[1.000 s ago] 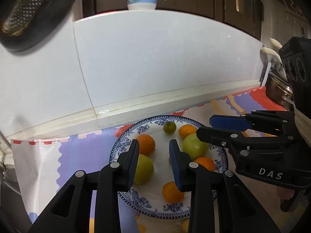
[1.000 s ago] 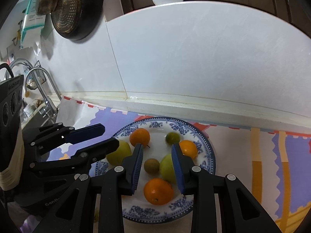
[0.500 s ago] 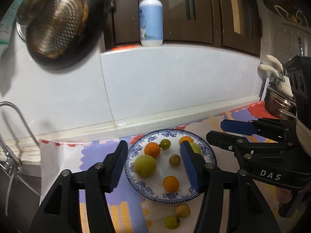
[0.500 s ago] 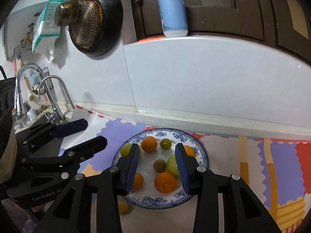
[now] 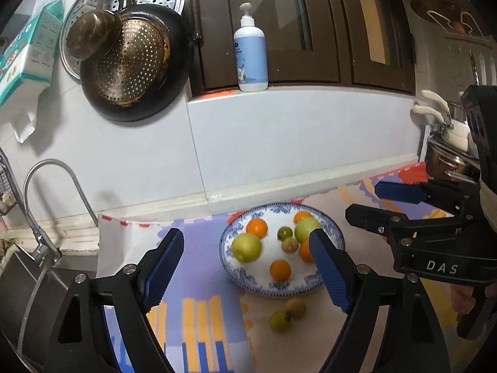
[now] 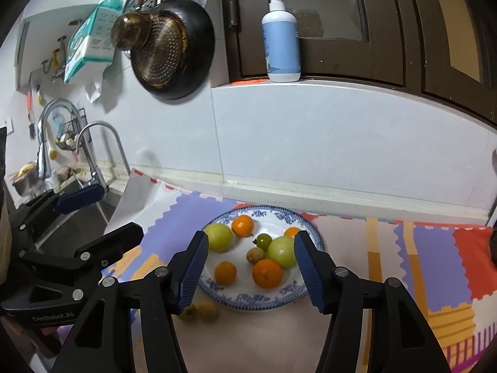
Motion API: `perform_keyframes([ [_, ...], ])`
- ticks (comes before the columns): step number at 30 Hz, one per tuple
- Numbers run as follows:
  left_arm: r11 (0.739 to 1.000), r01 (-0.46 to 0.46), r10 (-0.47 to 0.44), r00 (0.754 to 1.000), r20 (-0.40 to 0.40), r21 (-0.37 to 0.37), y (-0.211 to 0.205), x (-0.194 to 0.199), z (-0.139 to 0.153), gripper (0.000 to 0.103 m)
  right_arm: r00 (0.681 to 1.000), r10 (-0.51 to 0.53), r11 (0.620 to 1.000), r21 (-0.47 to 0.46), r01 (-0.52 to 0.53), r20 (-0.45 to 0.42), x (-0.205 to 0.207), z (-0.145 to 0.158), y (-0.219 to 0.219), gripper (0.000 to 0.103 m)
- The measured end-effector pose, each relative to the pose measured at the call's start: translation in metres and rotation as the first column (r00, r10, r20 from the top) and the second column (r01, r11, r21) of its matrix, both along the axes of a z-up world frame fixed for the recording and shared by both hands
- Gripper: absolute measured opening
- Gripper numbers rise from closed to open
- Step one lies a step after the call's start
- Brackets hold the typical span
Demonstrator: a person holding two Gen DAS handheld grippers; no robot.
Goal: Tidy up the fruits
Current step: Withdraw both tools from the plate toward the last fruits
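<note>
My two views are evenly and softly lit. The hanging black frying pan (image 5: 136,62) casts a shadow down-left on the white tiled wall (image 5: 279,143). Fisheye distortion bows the wall ledge, and corners vignette black. The small loose yellow-green fruits (image 5: 285,314) look slightly blurred.

Plate (image 6: 313,295) on the mat (image 6: 435,267), up against the back wall, with seven fruits (image 6: 267,273) in it. Two more fruits (image 6: 207,310) loose on the mat just in front of the plate, touching each other. Sink (image 5: 21,283) off left, bottle (image 5: 251,50) on the ledge behind.
</note>
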State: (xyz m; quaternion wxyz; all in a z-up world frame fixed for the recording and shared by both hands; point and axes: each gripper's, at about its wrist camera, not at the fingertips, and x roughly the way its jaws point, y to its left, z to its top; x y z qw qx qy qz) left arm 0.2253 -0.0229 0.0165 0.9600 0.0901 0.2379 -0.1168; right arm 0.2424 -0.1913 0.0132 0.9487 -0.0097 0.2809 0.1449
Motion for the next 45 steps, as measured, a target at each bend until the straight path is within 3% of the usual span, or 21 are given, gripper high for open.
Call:
perform_keyframes([
  [11, 0.999, 0.020, -0.018, 0.999, -0.043, 0.048, 0.004, -0.024, -0.030, 0.083, 0.997, 0.075, 0.993, -0.084, -0.077, -0.029, -0.026, -0.019, 0.017, 0.058],
  [19, 0.990, 0.091, -0.082, 0.992, -0.093, 0.104, 0.000, -0.023, -0.056, 0.082, 0.983, 0.154, 0.979, -0.119, -0.165, -0.099, -0.024, -0.044, 0.029, 0.058],
  [27, 0.971, 0.176, -0.148, 0.975, -0.168, 0.164, -0.007, -0.012, -0.084, 0.072, 0.957, 0.222, 0.953, -0.164, -0.253, -0.189, -0.011, -0.074, 0.041, 0.057],
  [35, 0.961, 0.249, -0.209, 0.939, -0.273, 0.122, -0.008, 0.009, -0.113, 0.057, 0.914, 0.287, 0.933, -0.132, -0.335, -0.286, 0.008, -0.102, 0.048, 0.041],
  [45, 0.951, 0.304, -0.266, 0.899, -0.347, 0.060, -0.011, 0.026, -0.129, 0.051, 0.873, 0.331, 0.920, -0.081, -0.383, -0.358, 0.028, -0.125, 0.053, 0.035],
])
